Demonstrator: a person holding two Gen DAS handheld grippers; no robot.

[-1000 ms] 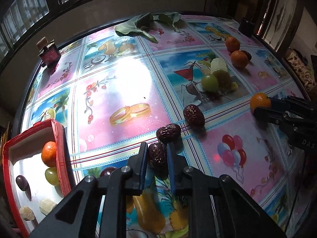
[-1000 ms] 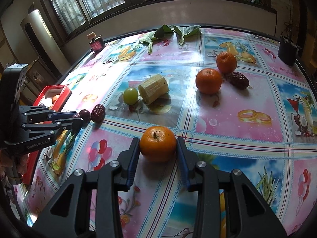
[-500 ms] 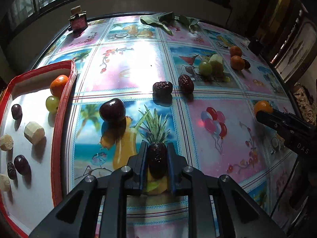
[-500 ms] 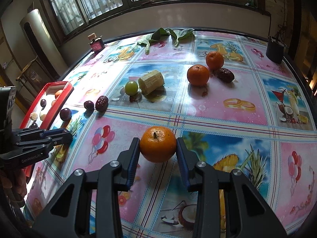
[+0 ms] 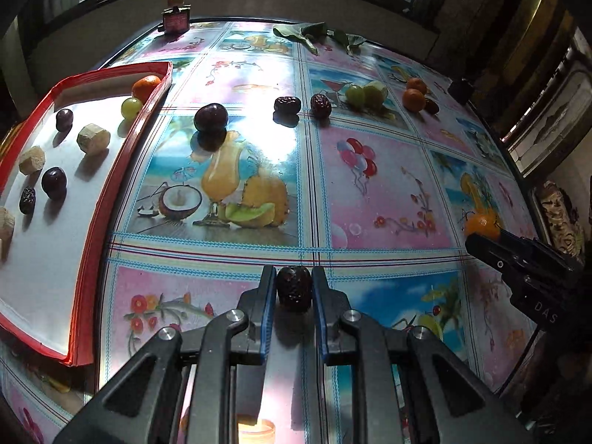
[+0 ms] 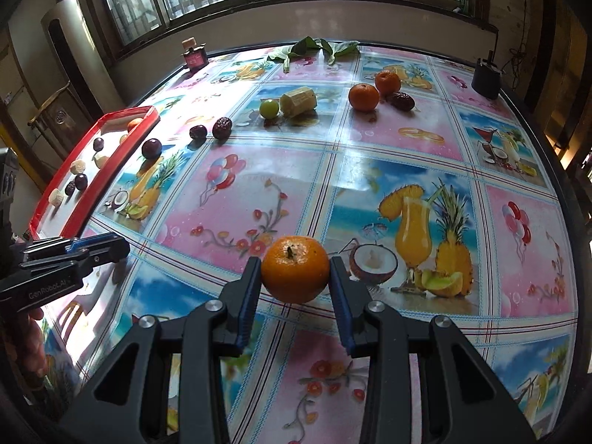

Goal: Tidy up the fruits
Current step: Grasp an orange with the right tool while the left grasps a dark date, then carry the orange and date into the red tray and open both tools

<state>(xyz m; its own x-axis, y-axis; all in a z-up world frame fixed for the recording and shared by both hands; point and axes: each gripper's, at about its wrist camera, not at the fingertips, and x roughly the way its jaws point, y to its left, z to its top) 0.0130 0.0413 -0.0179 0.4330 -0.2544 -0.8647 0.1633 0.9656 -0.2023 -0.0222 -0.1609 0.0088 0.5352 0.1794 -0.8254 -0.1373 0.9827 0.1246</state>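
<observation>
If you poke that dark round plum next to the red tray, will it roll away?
Probably. The plum looks round and smooth and sits free on the glossy tablecloth, so a nudge would likely send it rolling. The red tray wall beside it might stop it that way.

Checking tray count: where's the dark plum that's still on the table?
Both views: the dark plum sits outside the red tray, right of its rim, left of two dates.
</observation>
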